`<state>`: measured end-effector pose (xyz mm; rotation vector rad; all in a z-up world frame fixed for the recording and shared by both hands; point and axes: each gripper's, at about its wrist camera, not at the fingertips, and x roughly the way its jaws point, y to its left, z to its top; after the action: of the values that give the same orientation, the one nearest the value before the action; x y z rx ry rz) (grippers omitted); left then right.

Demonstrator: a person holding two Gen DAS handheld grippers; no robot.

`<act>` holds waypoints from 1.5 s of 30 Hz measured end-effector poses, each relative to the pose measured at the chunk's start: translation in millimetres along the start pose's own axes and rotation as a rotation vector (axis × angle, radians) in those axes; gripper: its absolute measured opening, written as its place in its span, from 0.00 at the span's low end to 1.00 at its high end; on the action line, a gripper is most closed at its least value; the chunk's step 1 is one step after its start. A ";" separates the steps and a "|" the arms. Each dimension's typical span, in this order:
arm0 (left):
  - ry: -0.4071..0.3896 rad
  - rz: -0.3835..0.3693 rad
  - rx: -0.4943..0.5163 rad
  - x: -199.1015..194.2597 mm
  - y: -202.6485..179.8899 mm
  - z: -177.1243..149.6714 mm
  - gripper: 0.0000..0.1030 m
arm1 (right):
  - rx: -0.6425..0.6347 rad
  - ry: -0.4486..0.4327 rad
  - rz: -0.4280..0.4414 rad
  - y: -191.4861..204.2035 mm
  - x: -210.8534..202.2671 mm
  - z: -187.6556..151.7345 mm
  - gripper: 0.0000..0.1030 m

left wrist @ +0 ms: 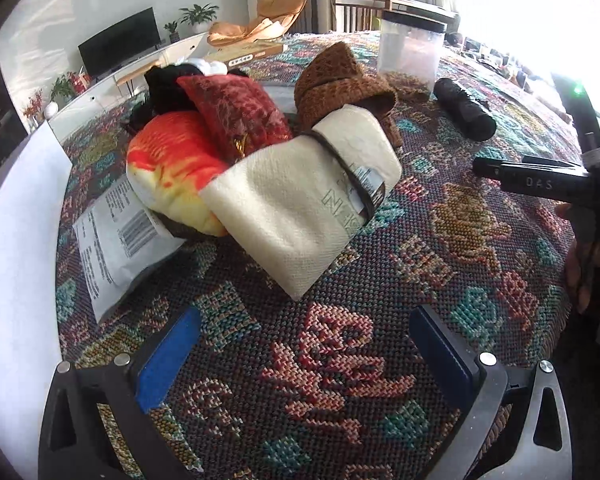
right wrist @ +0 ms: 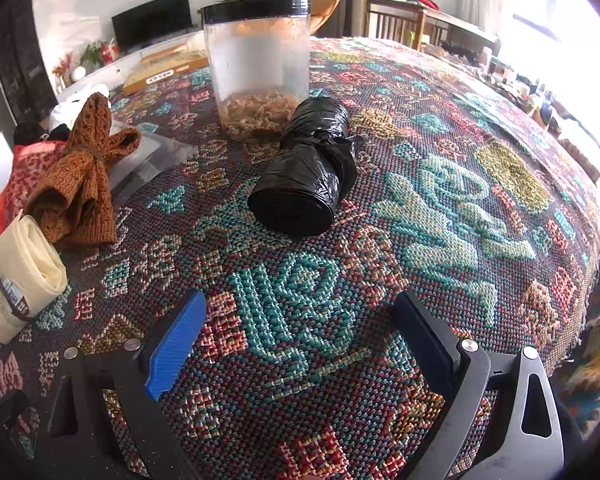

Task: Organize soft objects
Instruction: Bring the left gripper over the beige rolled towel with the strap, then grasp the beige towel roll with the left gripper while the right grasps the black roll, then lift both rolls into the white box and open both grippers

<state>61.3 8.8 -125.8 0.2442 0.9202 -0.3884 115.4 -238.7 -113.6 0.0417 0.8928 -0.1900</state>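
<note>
Left wrist fisheye footage is filled by a woven, multicoloured patterned tablecloth (left wrist: 340, 360), over which the left gripper (left wrist: 304, 356) is held with its blue-padded fingers (left wrist: 168, 360) spread wide and nothing between them. Beyond it, a pile of soft things is gathered on the cloth: a cream folded cloth bound with a dark elastic band (left wrist: 312, 200) is seen nearest, leaning on an orange and yellow plush cushion (left wrist: 172, 172). Behind the cream cloth, a dark red patterned fabric pouch (left wrist: 236, 112), a black garment (left wrist: 168, 88) and a brown knitted bundle (left wrist: 340, 84) are stacked. A white printed mailer bag (left wrist: 116, 244) is tucked under the cushion, on its left. To the right of the cream cloth, well apart, a black roll of plastic bags (left wrist: 464, 108) is lying on its side, and a clear plastic jar with a black lid (left wrist: 412, 44) stands upright behind the knitted bundle. At the right edge of this view, the right gripper's black body and a hand (left wrist: 580, 264) holding it are visible.

From the right wrist view, the right gripper (right wrist: 300, 340) is likewise seen released, empty and above the tablecloth, pointed toward the black roll, which lies just in front of the jar. The cream cloth is seen far to the left of that roll.
</note>
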 end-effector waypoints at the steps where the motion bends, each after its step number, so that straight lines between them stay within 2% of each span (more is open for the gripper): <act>1: -0.022 0.004 0.028 -7.3 -3.7 6.0 1.00 | 0.000 0.000 0.000 0.2 0.1 0.0 0.94; 4: -0.088 0.021 0.135 -18.5 -19.0 35.3 1.00 | 0.000 0.000 0.001 0.3 -0.1 0.1 0.94; 6: -0.090 0.076 0.221 -8.0 -30.4 54.8 1.00 | 0.000 0.000 0.001 0.4 -0.1 0.1 0.94; 8: -0.031 0.118 0.288 19.2 -38.4 68.7 1.00 | 0.000 0.000 0.002 0.2 -0.5 -0.1 0.94; 10: 0.085 0.113 0.306 51.1 -40.0 70.7 1.00 | 0.000 -0.001 0.003 1.7 -1.9 -1.3 0.94; 11: 0.102 0.106 0.292 55.1 -39.1 68.4 0.99 | 0.001 -0.001 0.005 1.1 -1.6 -0.8 0.94; 12: 0.093 0.050 0.246 49.1 -36.0 67.6 0.93 | 0.001 -0.002 0.007 0.5 -1.5 -0.2 0.94; 14: 0.163 -0.216 0.106 39.3 -24.8 62.8 0.87 | 0.003 -0.002 0.009 -0.1 -1.4 0.7 0.94; 15: 0.180 -0.305 0.049 34.7 -19.9 59.0 0.87 | 0.002 -0.002 0.007 -0.3 -1.2 0.9 0.94; 16: 0.178 -0.310 0.028 30.1 -17.8 55.7 0.87 | 0.002 -0.002 0.006 -0.5 -1.2 1.2 0.94; 19: 0.141 -0.171 0.039 21.3 -16.2 48.3 0.89 | 0.003 -0.002 0.008 -1.1 -1.1 1.1 0.94; 22: 0.115 -0.183 0.017 19.2 -17.1 48.5 0.89 | 0.006 0.000 0.014 -1.9 -1.3 1.5 0.94; 24: 0.099 -0.195 0.016 19.5 -22.9 50.3 0.90 | 0.023 0.013 0.062 -8.8 -4.1 2.6 0.94; 27: 0.094 -0.132 0.057 30.3 -43.9 48.7 0.95 | 0.110 0.033 0.164 -39.8 -18.3 1.9 0.93; 30: 0.095 -0.046 0.081 46.0 -54.7 42.9 0.95 | 0.191 0.035 0.146 -70.0 -26.2 17.1 0.93; 32: 0.068 -0.073 0.022 45.2 -50.2 41.9 0.85 | 0.204 0.051 0.128 -78.8 -22.6 40.7 0.93; 33: 0.059 -0.092 -0.006 44.1 -47.7 42.4 0.75 | 0.201 0.057 0.123 -78.7 -18.9 54.4 0.93; 34: 0.043 -0.085 -0.022 41.5 -46.4 42.9 0.58 | 0.191 0.069 0.127 -75.0 -13.1 68.3 0.93; 38: 0.019 -0.117 -0.085 30.9 -37.7 40.3 0.52 | 0.135 0.199 0.188 -50.5 31.8 106.0 0.92; 40: 0.008 -0.128 -0.119 22.2 -31.7 33.8 0.52 | 0.076 0.280 0.162 -38.4 52.3 105.8 0.87; 41: -0.001 -0.132 -0.133 16.6 -27.4 31.8 0.52 | 0.047 0.290 0.147 -36.6 54.8 104.5 0.53; 42: -0.013 -0.136 -0.145 9.9 -23.0 28.9 0.52 | 0.030 0.274 0.113 -38.5 50.9 105.3 0.38; 45: -0.058 -0.152 -0.201 -14.1 -2.6 23.5 0.52 | 0.073 0.226 0.027 -64.7 37.2 113.6 0.38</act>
<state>69.5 0.9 -100.7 -0.0215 0.9159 -0.4379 213.8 -320.8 -68.4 0.1455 1.1101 -0.1950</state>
